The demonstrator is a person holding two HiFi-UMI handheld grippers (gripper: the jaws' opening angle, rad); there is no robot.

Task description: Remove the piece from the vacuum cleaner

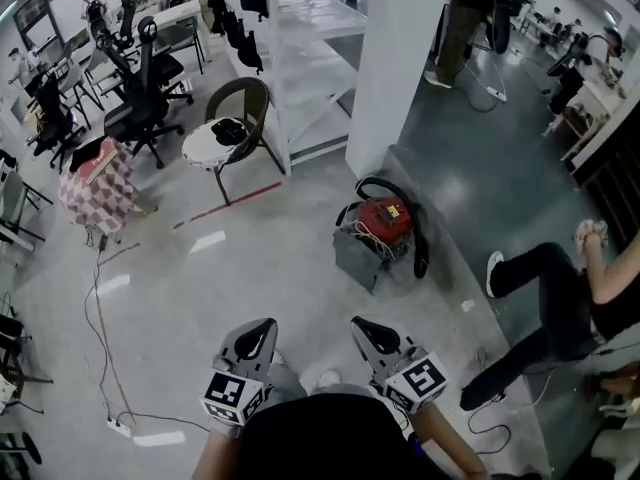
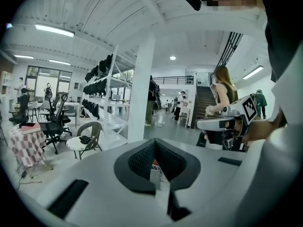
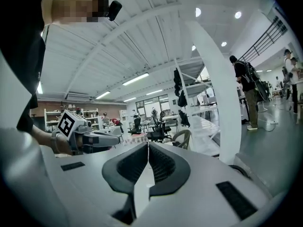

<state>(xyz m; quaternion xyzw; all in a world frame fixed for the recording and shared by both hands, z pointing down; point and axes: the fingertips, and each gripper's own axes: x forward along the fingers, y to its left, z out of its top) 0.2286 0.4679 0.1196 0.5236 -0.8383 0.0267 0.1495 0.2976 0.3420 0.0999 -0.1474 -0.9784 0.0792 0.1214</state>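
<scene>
Right now it's only the approach step: the red canister vacuum cleaner (image 1: pixel 388 218) with its black hose (image 1: pixel 421 253) sits on the pale floor (image 1: pixel 260 258) beside the white pillar (image 1: pixel 400 58), well ahead. My left gripper (image 1: pixel 262 328) and right gripper (image 1: pixel 362 326) are both clenched empty, so next I close in and open one

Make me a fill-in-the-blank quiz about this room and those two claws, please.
1. The vacuum cleaner on the floor has a ___ body.
2. The pillar behind it is ___.
3. The left claw and the right claw are both ___ and hold nothing.
Missing words: red; white; shut.
</scene>
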